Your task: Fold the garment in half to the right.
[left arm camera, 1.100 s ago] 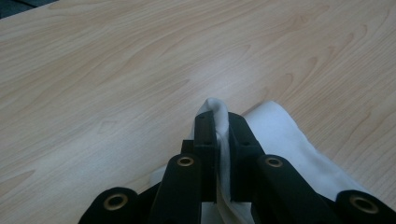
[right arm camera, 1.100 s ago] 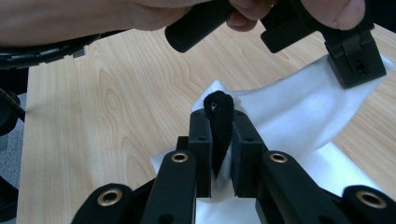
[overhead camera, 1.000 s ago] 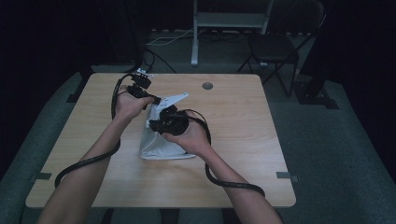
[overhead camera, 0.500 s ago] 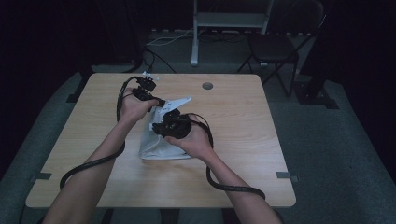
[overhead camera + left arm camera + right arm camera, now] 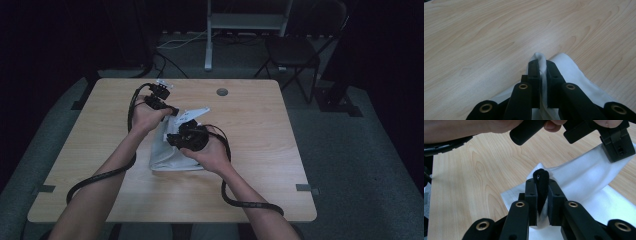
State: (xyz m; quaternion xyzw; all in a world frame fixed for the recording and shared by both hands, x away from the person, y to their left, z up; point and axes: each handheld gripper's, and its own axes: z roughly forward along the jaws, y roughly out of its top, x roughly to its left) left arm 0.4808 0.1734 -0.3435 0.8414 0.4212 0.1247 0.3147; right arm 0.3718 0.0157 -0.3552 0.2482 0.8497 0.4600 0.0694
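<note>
Both claws clamped on white cloth (image 5: 172, 150), mid-desk (image 5: 260, 150). Left claw (image 5: 543, 65) pinches cloth fold, right claw (image 5: 541, 185) grips cloth plus dark bit, can't tell what. Looks like mid-fold, cloth lifted. Next, I'd guess: carry edge over, lay flat, then release.

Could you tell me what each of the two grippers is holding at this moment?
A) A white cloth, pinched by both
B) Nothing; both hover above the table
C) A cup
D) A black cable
A: the left gripper is shut on a fold of the white cloth, and the right gripper is pinching the same cloth over the table.
</note>
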